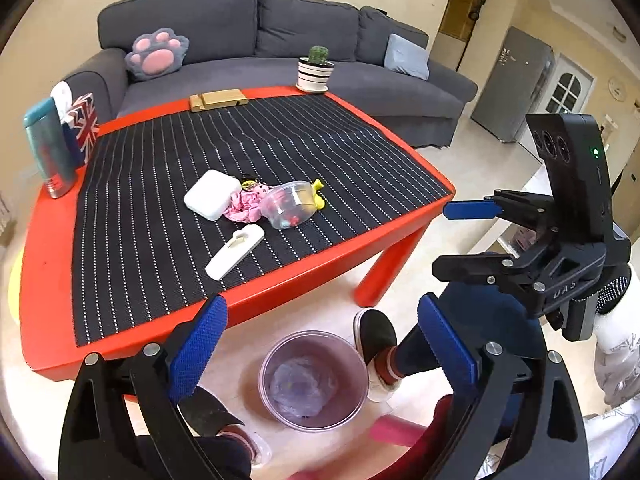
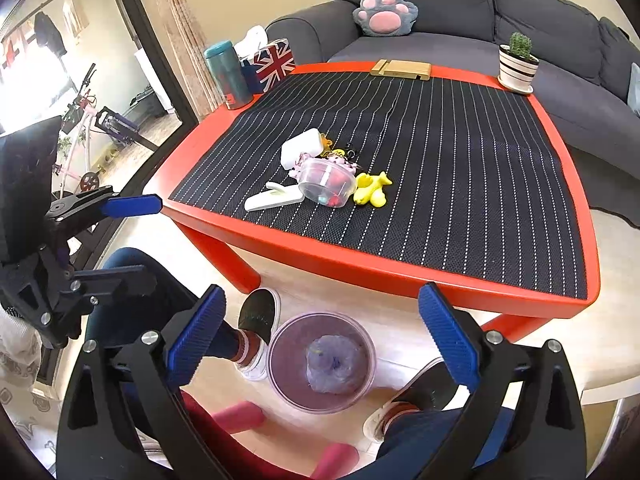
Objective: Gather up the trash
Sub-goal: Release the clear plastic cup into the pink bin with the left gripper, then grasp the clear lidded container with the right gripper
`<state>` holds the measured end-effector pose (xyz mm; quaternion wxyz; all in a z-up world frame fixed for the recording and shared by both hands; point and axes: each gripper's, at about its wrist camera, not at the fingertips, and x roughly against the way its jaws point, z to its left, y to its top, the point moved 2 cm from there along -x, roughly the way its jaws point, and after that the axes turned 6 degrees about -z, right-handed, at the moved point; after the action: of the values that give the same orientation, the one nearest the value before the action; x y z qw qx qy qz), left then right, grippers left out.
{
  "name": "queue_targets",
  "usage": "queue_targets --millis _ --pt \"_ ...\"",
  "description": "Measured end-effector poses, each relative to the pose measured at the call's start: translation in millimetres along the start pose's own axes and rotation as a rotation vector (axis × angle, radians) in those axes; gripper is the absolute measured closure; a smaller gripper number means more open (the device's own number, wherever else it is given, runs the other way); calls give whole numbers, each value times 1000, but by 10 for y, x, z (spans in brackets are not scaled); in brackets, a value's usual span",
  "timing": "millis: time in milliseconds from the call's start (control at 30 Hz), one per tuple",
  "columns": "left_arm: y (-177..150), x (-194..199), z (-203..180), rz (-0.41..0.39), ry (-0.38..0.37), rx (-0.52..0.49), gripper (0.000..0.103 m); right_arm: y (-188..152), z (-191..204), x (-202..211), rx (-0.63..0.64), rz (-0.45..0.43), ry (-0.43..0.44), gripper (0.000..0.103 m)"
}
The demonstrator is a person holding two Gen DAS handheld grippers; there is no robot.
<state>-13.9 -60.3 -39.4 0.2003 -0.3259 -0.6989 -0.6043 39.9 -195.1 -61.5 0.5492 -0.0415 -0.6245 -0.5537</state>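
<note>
Purple, see-through plastic forms the bin on the floor, seen at 6 o'clock below the red tabletop. A crumpled bag is seen inside it. The left tool and the right tool are both held wide open above the bin, and nothing is gripped. More trash is piled mid-tabletop: a clear cup, a white box.
</note>
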Motion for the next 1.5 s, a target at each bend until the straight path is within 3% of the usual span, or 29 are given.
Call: queue_targets --millis 700,1067,1500 --pt "25 -20 198 -21 34 39 9 188 37 -131 22 -2 21 7" --pt "120 -26 364 -27 49 69 9 595 58 -495 142 56 56 7" --pt "113 -50 499 -10 53 103 9 793 141 -1136 406 207 64 10"
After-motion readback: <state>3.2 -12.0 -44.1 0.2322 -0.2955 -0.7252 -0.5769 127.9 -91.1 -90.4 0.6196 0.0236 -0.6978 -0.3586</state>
